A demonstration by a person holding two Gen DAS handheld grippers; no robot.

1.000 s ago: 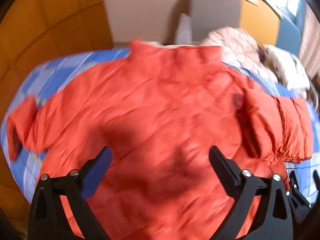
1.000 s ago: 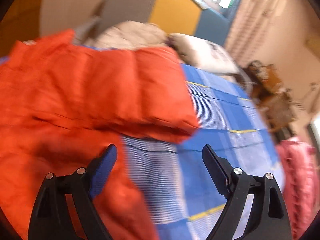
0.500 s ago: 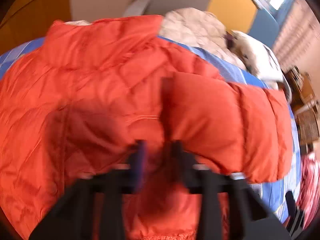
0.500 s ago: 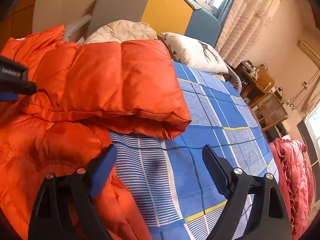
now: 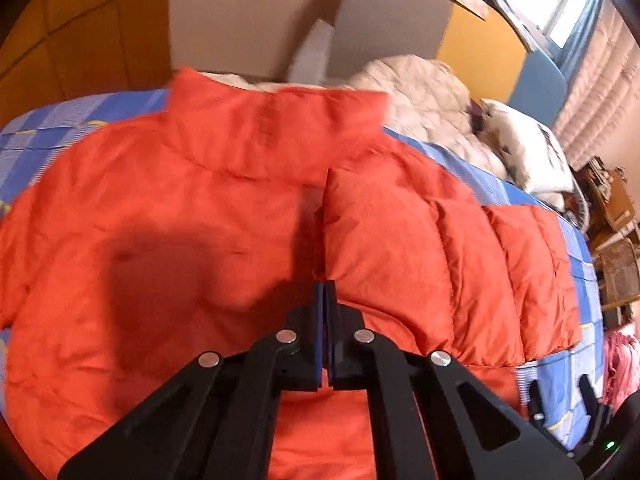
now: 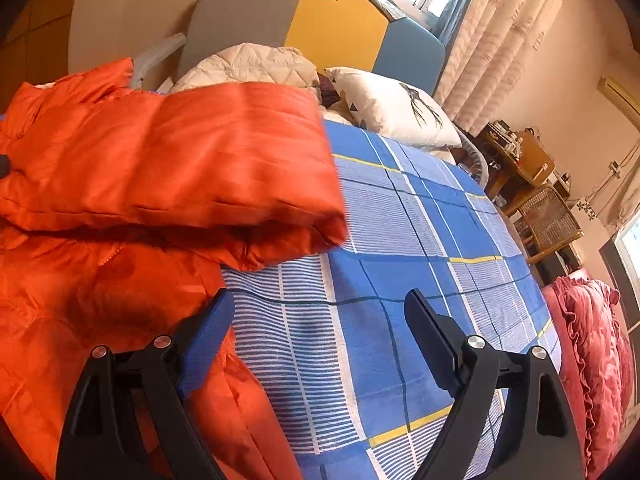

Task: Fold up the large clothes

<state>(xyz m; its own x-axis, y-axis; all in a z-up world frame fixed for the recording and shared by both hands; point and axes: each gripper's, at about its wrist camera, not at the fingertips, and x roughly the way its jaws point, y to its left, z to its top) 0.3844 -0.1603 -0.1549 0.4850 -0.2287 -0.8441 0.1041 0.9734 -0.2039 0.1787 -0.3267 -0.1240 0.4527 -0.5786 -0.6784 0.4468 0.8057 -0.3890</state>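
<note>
On blue plaid bedspread [image 6: 400,232], orange jacket [image 5: 160,240]

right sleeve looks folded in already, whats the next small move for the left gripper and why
Probably open the left gripper and reach for the other sleeve. Its jaws have just closed with no fabric visibly between them, above the orange jacket. One sleeve already lies folded across the body; the other still spreads out onto the blue bedsheet.
</note>
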